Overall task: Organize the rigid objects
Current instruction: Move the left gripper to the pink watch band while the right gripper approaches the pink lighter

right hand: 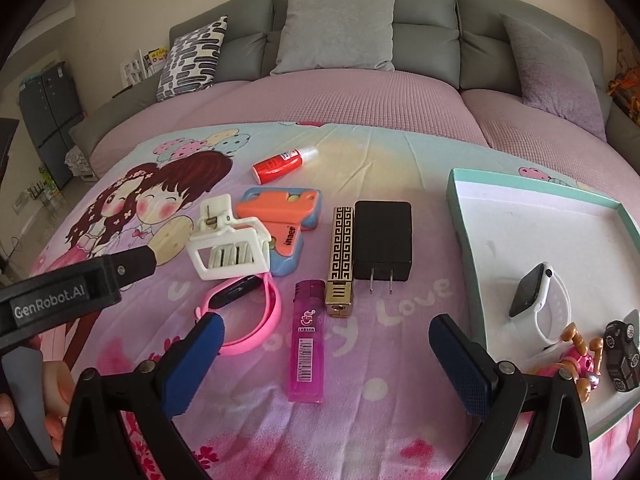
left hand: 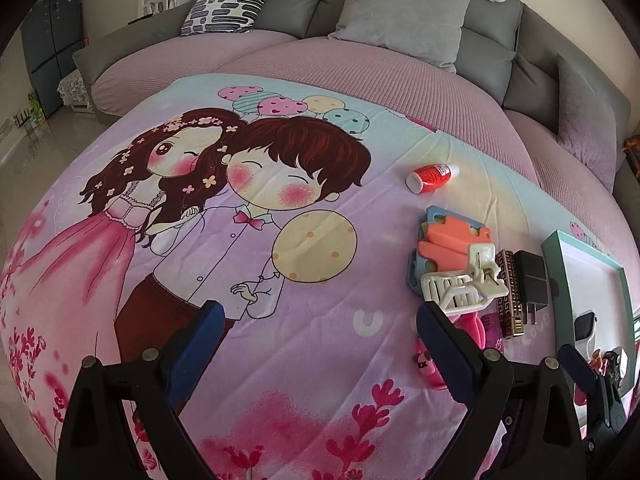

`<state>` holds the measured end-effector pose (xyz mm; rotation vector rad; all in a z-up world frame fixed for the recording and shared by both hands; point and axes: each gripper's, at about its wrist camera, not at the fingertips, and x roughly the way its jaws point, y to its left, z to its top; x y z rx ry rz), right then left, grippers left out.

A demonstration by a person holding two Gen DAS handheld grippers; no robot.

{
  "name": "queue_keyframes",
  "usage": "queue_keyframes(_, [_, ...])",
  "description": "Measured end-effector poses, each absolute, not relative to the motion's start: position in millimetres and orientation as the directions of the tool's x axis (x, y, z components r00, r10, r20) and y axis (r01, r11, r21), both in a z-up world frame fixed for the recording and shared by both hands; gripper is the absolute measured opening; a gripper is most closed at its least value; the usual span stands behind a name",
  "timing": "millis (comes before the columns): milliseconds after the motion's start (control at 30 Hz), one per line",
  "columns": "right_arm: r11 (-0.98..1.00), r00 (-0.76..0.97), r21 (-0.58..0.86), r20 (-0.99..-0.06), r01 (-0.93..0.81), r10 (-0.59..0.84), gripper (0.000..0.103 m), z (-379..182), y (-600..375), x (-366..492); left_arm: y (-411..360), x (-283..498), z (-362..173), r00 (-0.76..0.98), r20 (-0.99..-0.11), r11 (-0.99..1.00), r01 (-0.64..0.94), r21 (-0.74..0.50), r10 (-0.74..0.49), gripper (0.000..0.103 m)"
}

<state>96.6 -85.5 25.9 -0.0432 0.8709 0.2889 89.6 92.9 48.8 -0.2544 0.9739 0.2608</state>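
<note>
My right gripper [right hand: 326, 328] stands open low over the cartoon blanket, and a pink lighter [right hand: 306, 340] lies flat between its blue pads, untouched. Beyond it lie a gold patterned lighter [right hand: 340, 260], a black charger [right hand: 382, 240], a pink wristband [right hand: 248, 312], a white hair clip [right hand: 228, 244], an orange and blue toy gun [right hand: 280, 220] and a red bottle [right hand: 280, 164]. A teal-rimmed tray [right hand: 460, 208] at the right holds a white smartwatch [right hand: 532, 296], a toy car [right hand: 620, 352] and a pink figure [right hand: 580, 360]. My left gripper [left hand: 320, 336] is open and empty, left of the hair clip [left hand: 464, 284].
A grey sofa back with cushions [right hand: 336, 28] curves behind the pink seat. The blanket [left hand: 280, 280] drops off towards the floor [left hand: 24, 148] at the left. A hand [right hand: 52, 400] shows at the lower left of the right wrist view.
</note>
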Motion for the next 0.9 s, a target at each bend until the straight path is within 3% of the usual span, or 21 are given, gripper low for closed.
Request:
queue_keyframes(167, [0.96,0.572,0.11,-0.784,-0.257,0.243,0.102,19.0,-89.3,97.6,83.1,94.6,40.9,0.51,-0.859,0.957,-0.272,-0.101,0.054,0.097])
queue_keyframes(367, [0.965,0.544,0.107,-0.809,-0.24,0.225,0.078,14.3,-93.0,98.3,66.5,100.2,35.7,0.486,-0.874,0.973,-0.214,-0.092,0.024,0.097])
queue_keyframes(467, [0.968,0.544,0.081,-0.814,-0.239,0.203,0.073,12.2,-91.6,97.9,59.9,103.8,30.8,0.469,-0.883,0.977,-0.194,-0.086,0.016,0.097])
queue_keyframes(900, [0.968,0.571,0.016,-0.805,-0.251,0.161,0.066,9.8,-85.5,97.3,44.5,121.7,6.0,0.419,-0.903,0.981,-0.194,0.016,0.098,0.097])
